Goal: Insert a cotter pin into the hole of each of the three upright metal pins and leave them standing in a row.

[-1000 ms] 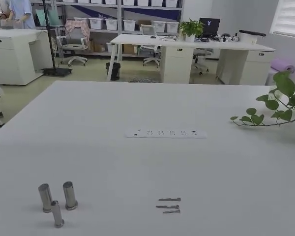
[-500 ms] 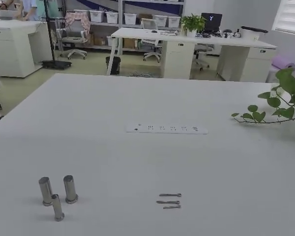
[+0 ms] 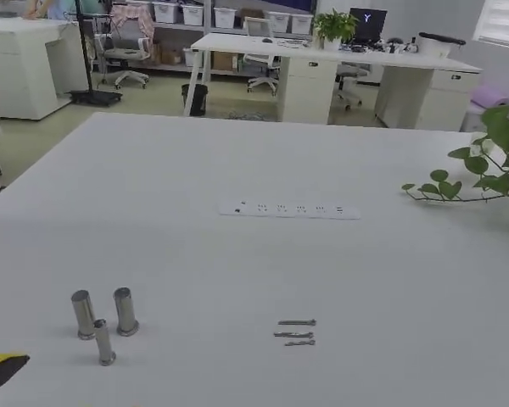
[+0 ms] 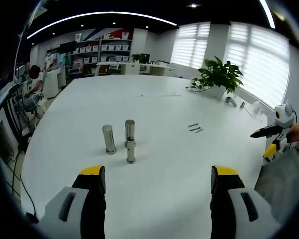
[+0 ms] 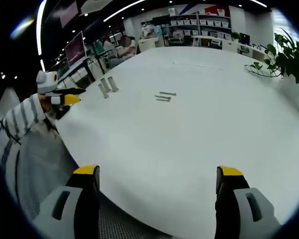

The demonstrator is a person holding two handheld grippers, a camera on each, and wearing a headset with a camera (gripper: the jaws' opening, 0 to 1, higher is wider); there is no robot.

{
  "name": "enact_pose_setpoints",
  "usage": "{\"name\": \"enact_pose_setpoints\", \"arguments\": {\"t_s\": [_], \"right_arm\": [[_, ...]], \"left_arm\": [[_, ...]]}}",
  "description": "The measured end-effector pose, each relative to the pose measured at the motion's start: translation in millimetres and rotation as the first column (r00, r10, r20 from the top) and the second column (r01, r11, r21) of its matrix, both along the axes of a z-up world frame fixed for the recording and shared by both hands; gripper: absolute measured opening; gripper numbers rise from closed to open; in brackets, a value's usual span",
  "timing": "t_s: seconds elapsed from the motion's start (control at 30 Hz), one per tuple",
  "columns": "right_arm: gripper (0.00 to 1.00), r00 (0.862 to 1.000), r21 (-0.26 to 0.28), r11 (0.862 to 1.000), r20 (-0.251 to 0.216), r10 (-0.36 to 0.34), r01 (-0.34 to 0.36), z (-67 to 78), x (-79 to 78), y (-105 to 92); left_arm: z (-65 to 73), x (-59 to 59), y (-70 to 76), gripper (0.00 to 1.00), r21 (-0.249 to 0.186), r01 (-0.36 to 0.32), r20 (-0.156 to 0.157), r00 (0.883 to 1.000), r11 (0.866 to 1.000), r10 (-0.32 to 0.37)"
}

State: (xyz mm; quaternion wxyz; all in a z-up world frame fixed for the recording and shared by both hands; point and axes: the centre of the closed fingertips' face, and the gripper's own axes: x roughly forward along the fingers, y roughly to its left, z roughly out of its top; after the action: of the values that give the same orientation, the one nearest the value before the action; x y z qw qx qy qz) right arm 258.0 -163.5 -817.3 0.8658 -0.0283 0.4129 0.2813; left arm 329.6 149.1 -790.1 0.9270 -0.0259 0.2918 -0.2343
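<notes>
Metal pins (image 3: 125, 311), white table (image 3: 237, 263), office desks (image 3: 322, 75)

White desks (image 3: 322, 72), office chairs (image 3: 123, 55), shelves of bins (image 3: 191, 13), blinds-covered windows (image 4: 261, 55).

Grey left gripper (image 4: 157, 172) and right gripper (image 5: 159, 172) have black, yellow-tipped jaws; behind the left claw, a white-striped grey sleeve (image 5: 15, 124).
</notes>
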Motion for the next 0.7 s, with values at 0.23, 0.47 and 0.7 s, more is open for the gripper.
{"name": "enact_pose_setpoints", "arguments": {"t_s": [0.23, 0.47, 0.7], "right_arm": [[0.98, 1.0, 0.003, 1.0, -0.023, 0.008, -0.008, -4.3, -1.7, 5.7], [0.98, 0.999, -0.008, 1.0, -0.035, 0.018, -0.018, -6.6, -3.0, 9.1], [0.98, 0.998, -0.007, 1.0, -0.059, 0.011, -0.012, -10.1, -4.2, 9.3]], "left_arm": [[-10.7, 18.6, 8.6, 0.84, 0.023, 0.015, 0.0, 1.0, 1.0, -0.015], [-7.5, 40.6, 13.3, 0.8, -0.034, -0.039, 0.013, 0.999, 0.999, 0.039], [-10.9, 52.3, 10.6, 0.77, -0.003, -0.03, 0.042, 0.999, 1.0, 0.03]]}}
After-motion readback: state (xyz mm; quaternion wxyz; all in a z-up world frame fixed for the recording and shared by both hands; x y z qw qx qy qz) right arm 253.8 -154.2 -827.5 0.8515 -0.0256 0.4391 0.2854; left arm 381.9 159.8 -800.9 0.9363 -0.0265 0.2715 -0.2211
